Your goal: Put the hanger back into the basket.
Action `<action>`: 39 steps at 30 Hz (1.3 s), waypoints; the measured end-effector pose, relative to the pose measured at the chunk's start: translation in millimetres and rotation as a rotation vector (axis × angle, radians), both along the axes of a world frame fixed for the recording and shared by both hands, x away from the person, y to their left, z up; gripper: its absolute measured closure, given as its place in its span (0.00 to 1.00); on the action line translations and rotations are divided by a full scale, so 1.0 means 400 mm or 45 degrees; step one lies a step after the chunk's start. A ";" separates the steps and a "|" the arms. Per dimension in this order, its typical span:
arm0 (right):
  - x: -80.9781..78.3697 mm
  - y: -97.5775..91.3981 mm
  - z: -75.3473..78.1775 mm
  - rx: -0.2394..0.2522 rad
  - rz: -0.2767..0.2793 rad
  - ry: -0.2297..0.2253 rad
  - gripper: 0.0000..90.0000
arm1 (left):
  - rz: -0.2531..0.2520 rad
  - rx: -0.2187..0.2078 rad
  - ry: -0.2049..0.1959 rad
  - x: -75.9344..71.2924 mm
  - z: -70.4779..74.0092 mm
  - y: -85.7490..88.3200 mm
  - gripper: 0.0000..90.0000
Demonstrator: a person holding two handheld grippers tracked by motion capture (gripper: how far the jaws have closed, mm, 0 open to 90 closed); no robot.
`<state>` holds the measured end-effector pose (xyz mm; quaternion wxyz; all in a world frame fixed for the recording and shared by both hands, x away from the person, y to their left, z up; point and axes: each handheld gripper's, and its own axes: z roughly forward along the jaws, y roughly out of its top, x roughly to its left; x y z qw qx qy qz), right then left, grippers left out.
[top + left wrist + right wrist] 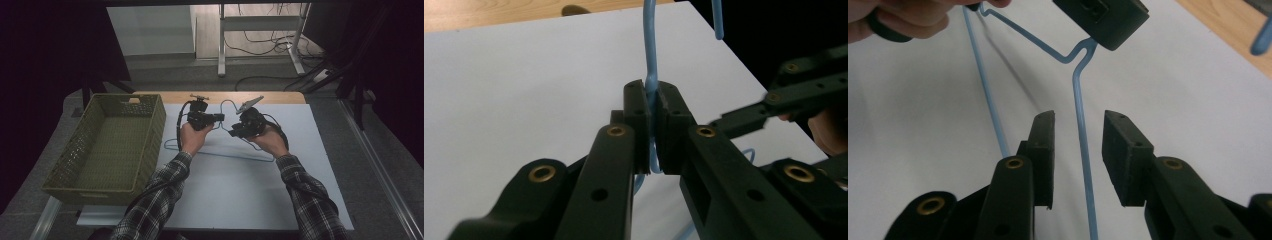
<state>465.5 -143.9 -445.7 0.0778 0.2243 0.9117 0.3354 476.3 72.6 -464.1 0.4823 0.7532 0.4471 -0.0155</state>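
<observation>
From the high view, a light blue wire hanger [220, 152] lies across the middle of the white worktop [240, 195], its hook toward the far edge. The left gripper [216, 118] and the right gripper [235, 131] meet just below that hook, close together. A green basket [75, 150] stands at the left edge of the worktop, well apart from the hanger.

In the left gripper view, the jaws are clamped tight on the hanger's neck [652, 75], the wire rising between the pads toward the hook.

In the right gripper view, the jaws stand apart around the hanger's wire [1080, 125], which runs between them without touching either pad. The left gripper [1103, 20] holds the neck at the far end.
</observation>
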 end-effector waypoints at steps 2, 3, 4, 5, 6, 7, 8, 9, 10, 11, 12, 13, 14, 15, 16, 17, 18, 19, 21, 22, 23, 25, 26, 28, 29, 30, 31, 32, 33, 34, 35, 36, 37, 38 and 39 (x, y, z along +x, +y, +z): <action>-0.005 0.012 -0.001 -0.026 0.001 0.016 0.71 | -0.019 -0.006 -0.013 -0.019 0.006 -0.005 0.95; -0.009 0.022 -0.006 -0.052 -0.002 0.008 0.74 | -0.018 -0.015 -0.022 -0.031 0.008 -0.007 0.95; -0.009 0.022 -0.006 -0.052 -0.002 0.008 0.74 | -0.027 -0.013 -0.024 -0.038 0.011 -0.007 0.95; -0.010 0.025 -0.008 -0.050 0.001 0.016 0.75 | -0.049 -0.014 -0.035 -0.052 0.015 -0.007 0.95; -0.013 0.031 -0.013 -0.053 0.010 0.036 0.81 | -0.052 -0.022 -0.041 -0.057 0.017 -0.007 0.95; -0.019 0.034 -0.015 -0.059 0.038 0.055 0.91 | -0.057 -0.012 -0.048 -0.062 0.019 -0.007 0.95; -0.019 0.034 -0.015 -0.059 0.038 0.055 0.91 | -0.064 -0.006 -0.058 -0.066 0.021 -0.007 0.95; -0.022 0.035 -0.014 -0.061 0.049 0.061 0.93 | -0.081 0.000 -0.070 -0.072 0.026 -0.007 0.94; -0.031 0.037 -0.011 -0.074 0.059 0.045 0.95 | -0.097 0.010 -0.077 -0.077 0.031 -0.007 0.93; -0.042 0.039 -0.001 -0.053 0.058 0.064 0.96 | -0.115 -0.001 -0.113 -0.087 0.046 -0.001 0.89; -0.042 0.039 -0.001 -0.053 0.058 0.064 0.96 | -0.115 -0.001 -0.113 -0.087 0.046 -0.001 0.83; -0.046 0.038 0.003 -0.063 0.060 0.034 0.96 | -0.127 -0.013 -0.133 -0.094 0.060 0.004 0.83; -0.053 0.036 0.011 -0.064 0.069 0.030 0.96 | -0.139 0.002 -0.149 -0.101 0.073 0.008 0.74; -0.063 0.030 0.024 -0.064 0.069 0.016 0.96 | -0.167 0.057 -0.190 -0.113 0.097 0.018 0.61; -0.063 0.030 0.024 -0.064 0.069 0.016 0.96 | -0.167 0.057 -0.190 -0.113 0.097 0.018 0.57; -0.072 0.022 0.036 -0.066 0.074 0.000 0.96 | -0.189 0.091 -0.211 -0.123 0.111 0.026 0.51; -0.072 0.022 0.036 -0.066 0.074 0.000 0.96 | -0.205 0.108 -0.226 -0.129 0.119 0.032 0.51; -0.086 0.013 0.050 -0.052 0.077 0.001 0.96 | -0.255 0.143 -0.256 -0.147 0.136 0.048 0.41; -0.090 0.009 0.055 -0.047 0.083 -0.003 0.96 | -0.284 0.163 -0.257 -0.158 0.145 0.058 0.38; -0.099 0.004 0.063 -0.045 0.087 -0.005 0.96 | -0.297 0.175 -0.256 -0.166 0.149 0.062 0.32; -0.104 0.001 0.068 -0.045 0.090 -0.004 0.96 | -0.336 0.207 -0.270 -0.184 0.156 0.071 0.28; -0.129 -0.011 0.087 -0.034 0.119 -0.016 0.96 | -0.352 0.282 -0.296 -0.218 0.166 0.081 0.23; -0.129 -0.011 0.087 -0.034 0.119 -0.016 0.96 | -0.352 0.282 -0.296 -0.218 0.166 0.081 0.24; -0.146 -0.017 0.097 -0.027 0.136 -0.018 0.96 | -0.406 0.324 -0.286 -0.239 0.171 0.090 0.30; -0.153 -0.018 0.101 -0.026 0.140 -0.012 0.96 | -0.428 0.360 -0.286 -0.251 0.173 0.094 0.30; -0.165 -0.019 0.105 -0.020 0.153 -0.009 0.96 | -0.456 0.377 -0.283 -0.257 0.174 0.096 0.35; -0.171 -0.019 0.107 -0.018 0.165 -0.009 0.96 | -0.497 0.394 -0.276 -0.266 0.174 0.095 0.38; -0.184 -0.018 0.110 -0.018 0.179 -0.004 0.96 | -0.529 0.417 -0.273 -0.270 0.174 0.096 0.40; -0.202 -0.015 0.112 -0.019 0.208 -0.003 0.96 | -0.578 0.474 -0.271 -0.280 0.171 0.089 0.44; -0.202 -0.015 0.112 -0.019 0.208 -0.003 0.96 | -0.578 0.474 -0.271 -0.280 0.171 0.089 0.46; -0.209 -0.013 0.113 -0.019 0.216 0.001 0.96 | -0.593 0.491 -0.250 -0.285 0.166 0.082 0.46; -0.225 -0.007 0.112 -0.017 0.241 0.006 0.96 | -0.611 0.497 -0.240 -0.285 0.162 0.080 0.54; -0.233 -0.003 0.112 -0.015 0.252 0.008 0.96 | -0.622 0.507 -0.234 -0.286 0.160 0.079 0.56; -0.239 0.000 0.111 -0.013 0.266 0.010 0.96 | -0.642 0.507 -0.212 -0.286 0.157 0.079 0.58; -0.245 0.004 0.109 -0.009 0.280 0.014 0.96 | -0.670 0.500 -0.190 -0.285 0.153 0.078 0.61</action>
